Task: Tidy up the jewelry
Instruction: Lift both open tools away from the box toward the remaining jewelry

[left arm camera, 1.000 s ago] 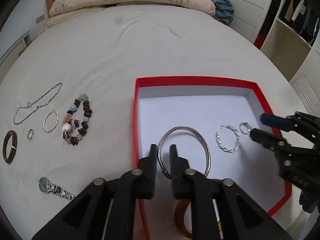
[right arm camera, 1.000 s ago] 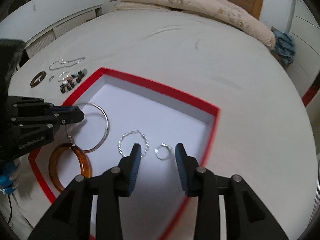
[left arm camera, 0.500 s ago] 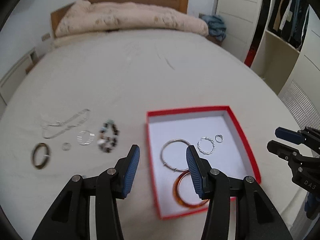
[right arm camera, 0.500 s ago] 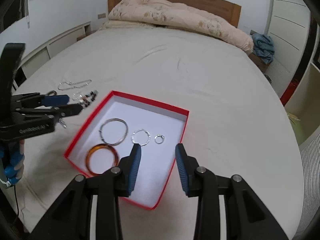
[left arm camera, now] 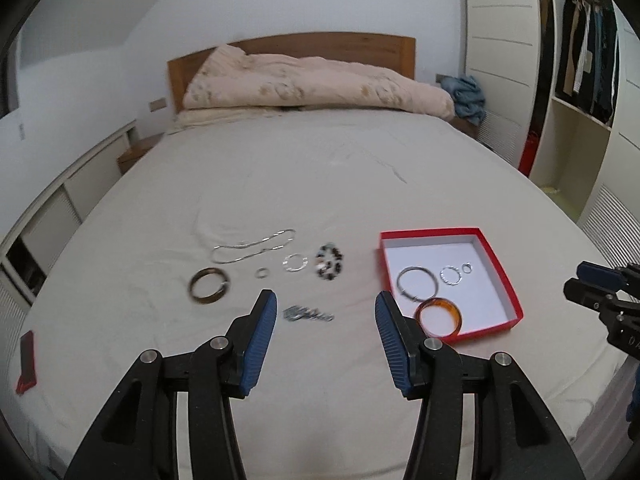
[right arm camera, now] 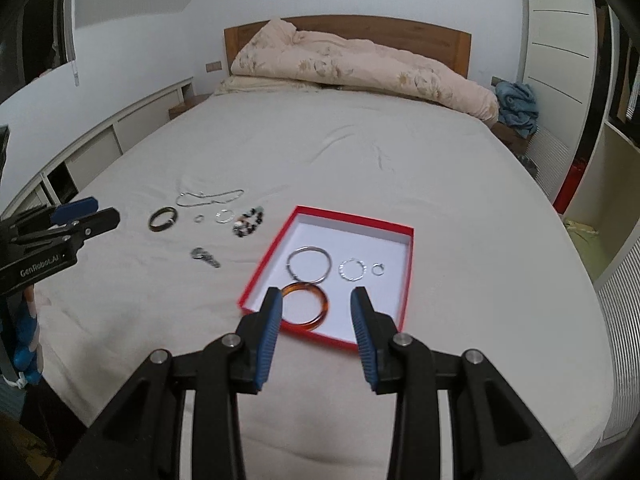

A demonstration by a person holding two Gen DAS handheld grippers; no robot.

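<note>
A red box (left arm camera: 504,272) (right arm camera: 406,280) lies on the bed. It holds a silver bangle (left arm camera: 417,283) (right arm camera: 309,265), an amber bangle (left arm camera: 439,316) (right arm camera: 304,306), a twisted silver hoop (right arm camera: 352,270) and a small ring (right arm camera: 378,268). Left of it on the sheet lie a bead bracelet (left arm camera: 329,266), a silver hoop (left arm camera: 295,263), a small ring (left arm camera: 261,273), a chain necklace (left arm camera: 252,246), a dark bangle (left arm camera: 208,290) and a watch (left arm camera: 306,314) (right arm camera: 205,257). My left gripper (left arm camera: 325,328) is open and empty above the watch. My right gripper (right arm camera: 316,312) is open and empty above the box's near edge.
A rumpled quilt (left arm camera: 312,88) lies at the wooden headboard. A wardrobe and open shelves (left arm camera: 580,80) stand on the right, low cabinets (right arm camera: 100,136) on the left. A small red and black object (left arm camera: 26,360) lies near the bed's left edge.
My left gripper let go of the silver bangle in the box and opened wide. Both grippers rose and pulled back from the box; the left one swung left over the watch.
</note>
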